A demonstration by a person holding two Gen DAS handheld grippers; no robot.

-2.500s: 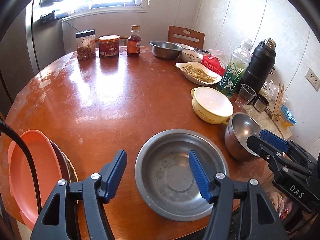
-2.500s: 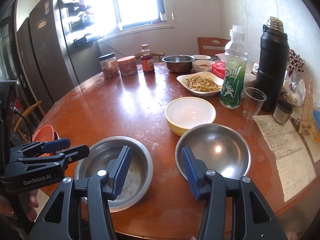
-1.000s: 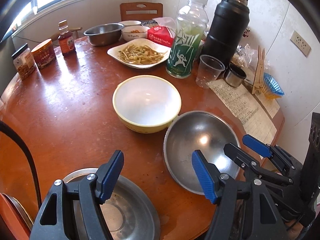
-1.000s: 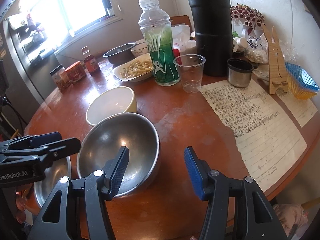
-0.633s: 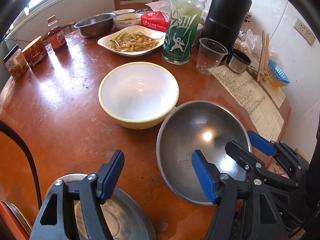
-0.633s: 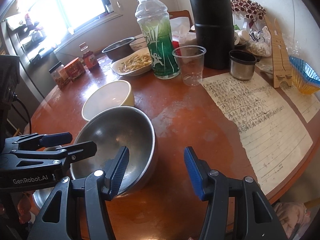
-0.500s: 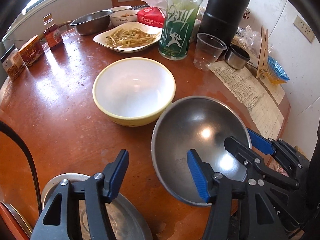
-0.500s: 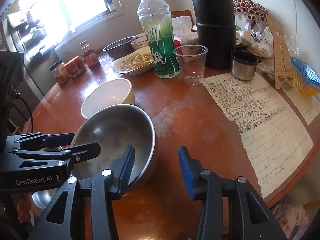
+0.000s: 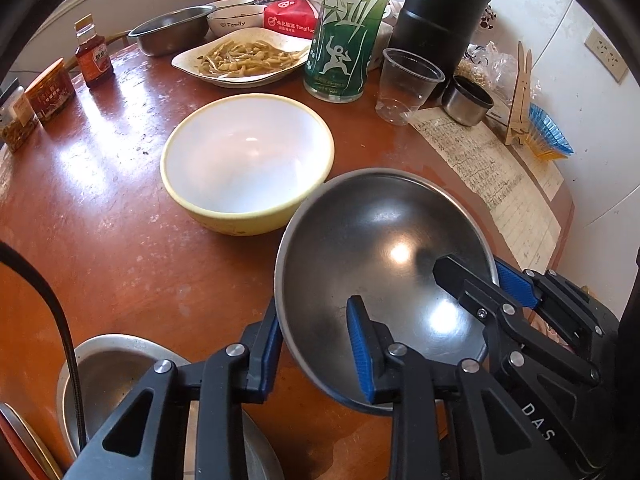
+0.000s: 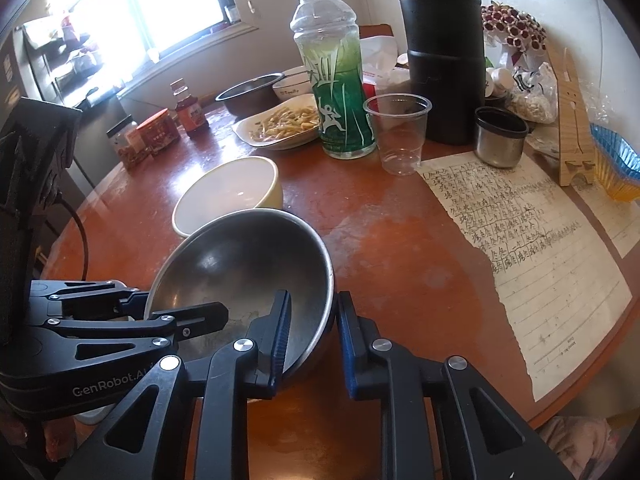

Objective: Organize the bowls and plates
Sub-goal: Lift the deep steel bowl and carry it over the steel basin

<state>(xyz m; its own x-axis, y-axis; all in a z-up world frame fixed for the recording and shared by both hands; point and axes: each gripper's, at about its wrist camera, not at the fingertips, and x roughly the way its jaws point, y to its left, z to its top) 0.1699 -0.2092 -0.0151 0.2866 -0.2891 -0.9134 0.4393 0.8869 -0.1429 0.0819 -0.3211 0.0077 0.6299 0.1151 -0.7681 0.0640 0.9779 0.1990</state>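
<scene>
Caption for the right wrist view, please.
Both grippers, right and left, shut on the steel bowl's rim beside a yellow bowl.

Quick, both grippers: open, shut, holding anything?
Left gripper: jaws just closed, shut on the rim of the steel bowl.
Right gripper: jaws just closed, shut on the same bowl's opposite rim.

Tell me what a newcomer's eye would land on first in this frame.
The steel bowl near the table's front edge draws the eye: the left gripper and right gripper each clamp its rim from opposite sides, jaws having just closed on it. Just behind it, touching or nearly so, sits an empty yellow bowl with a white inside. Beyond stand a tall green drink bottle and a black flask.
</scene>
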